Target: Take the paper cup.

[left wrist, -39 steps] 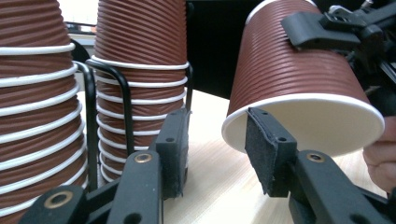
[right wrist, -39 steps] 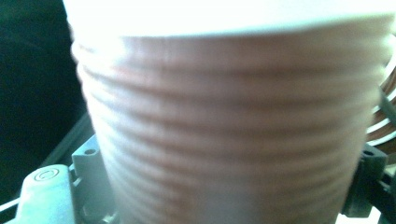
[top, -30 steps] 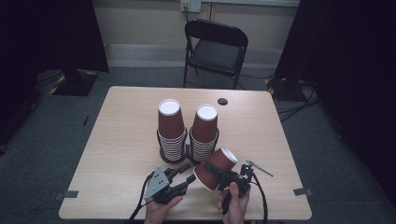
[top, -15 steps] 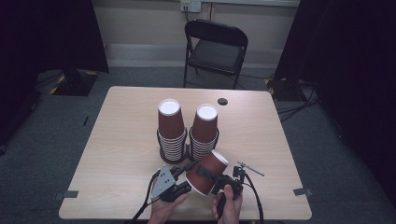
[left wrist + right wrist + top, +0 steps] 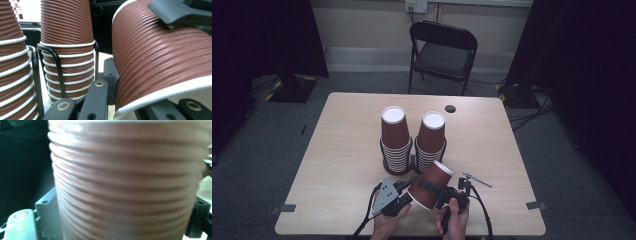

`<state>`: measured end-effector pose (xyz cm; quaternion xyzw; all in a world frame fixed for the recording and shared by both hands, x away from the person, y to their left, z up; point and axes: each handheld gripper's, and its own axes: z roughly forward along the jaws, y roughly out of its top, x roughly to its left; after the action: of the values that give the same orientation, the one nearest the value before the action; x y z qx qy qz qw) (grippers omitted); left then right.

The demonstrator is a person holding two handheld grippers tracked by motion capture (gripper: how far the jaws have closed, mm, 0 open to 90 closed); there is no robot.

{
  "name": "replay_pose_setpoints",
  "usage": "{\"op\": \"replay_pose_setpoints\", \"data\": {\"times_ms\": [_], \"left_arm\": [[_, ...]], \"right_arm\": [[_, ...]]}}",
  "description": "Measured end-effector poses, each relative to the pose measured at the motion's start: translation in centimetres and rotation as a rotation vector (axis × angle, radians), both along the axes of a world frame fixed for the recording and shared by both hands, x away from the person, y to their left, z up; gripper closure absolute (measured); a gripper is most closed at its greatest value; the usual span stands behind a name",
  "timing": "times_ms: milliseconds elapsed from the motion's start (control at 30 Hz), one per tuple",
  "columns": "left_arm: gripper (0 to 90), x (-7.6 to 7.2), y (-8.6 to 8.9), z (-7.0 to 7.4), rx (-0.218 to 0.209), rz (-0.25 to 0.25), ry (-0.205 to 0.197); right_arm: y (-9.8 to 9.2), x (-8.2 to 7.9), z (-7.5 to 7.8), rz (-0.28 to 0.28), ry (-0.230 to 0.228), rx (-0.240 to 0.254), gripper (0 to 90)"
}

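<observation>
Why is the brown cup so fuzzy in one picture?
In the right gripper view the loose cup sits very close to the camera, so its ridges blur; the left gripper view shows its ridges sharper; the high view is evenly lit, the cup small.

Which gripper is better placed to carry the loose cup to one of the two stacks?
Probably the right gripper: its jaws close around the tilted cup at mid-body. The left gripper sits at the cup's rim, beside it.

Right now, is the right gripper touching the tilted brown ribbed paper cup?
Touching. In the high view the right gripper clamps across the tilted brown ribbed paper cup, lifted clear of the table.
</observation>
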<state>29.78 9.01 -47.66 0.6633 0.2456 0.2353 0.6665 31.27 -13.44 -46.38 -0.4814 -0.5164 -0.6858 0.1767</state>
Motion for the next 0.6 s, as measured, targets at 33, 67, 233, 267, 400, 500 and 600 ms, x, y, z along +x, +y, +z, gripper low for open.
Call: {"op": "replay_pose_setpoints", "data": {"times_ms": [33,67,233,267,400,500,600], "left_arm": [[85.2,0.0,0.0,0.0,0.001,0.000,0.004],[85.4,0.0,0.0,-0.1,-0.007,-0.008,0.015],[85.5,-0.1,0.1,-0.1,-0.002,-0.044,0.038],[85.4,-0.1,0.1,-0.1,0.008,-0.052,0.045],[85.4,-0.1,0.2,0.0,0.035,-0.072,0.070],[85.5,0.0,0.4,0.2,0.063,-0.089,0.088],[85.5,0.2,0.7,0.2,0.064,-0.106,0.111]], "right_arm": [[-0.1,0.0,0.0,-0.010,-0.004,-0.002,13.1],[-0.2,0.1,0.1,-0.020,0.000,-0.007,13.3],[-0.6,0.1,0.5,-0.057,-0.039,-0.029,13.6],[-0.7,0.1,0.6,-0.060,-0.040,-0.030,13.5],[-1.2,0.2,0.6,-0.088,-0.060,-0.044,13.6],[-1.5,0.3,0.6,-0.105,-0.072,-0.051,13.5],[-1.7,0.4,0.6,-0.113,-0.082,-0.064,13.5]]}}
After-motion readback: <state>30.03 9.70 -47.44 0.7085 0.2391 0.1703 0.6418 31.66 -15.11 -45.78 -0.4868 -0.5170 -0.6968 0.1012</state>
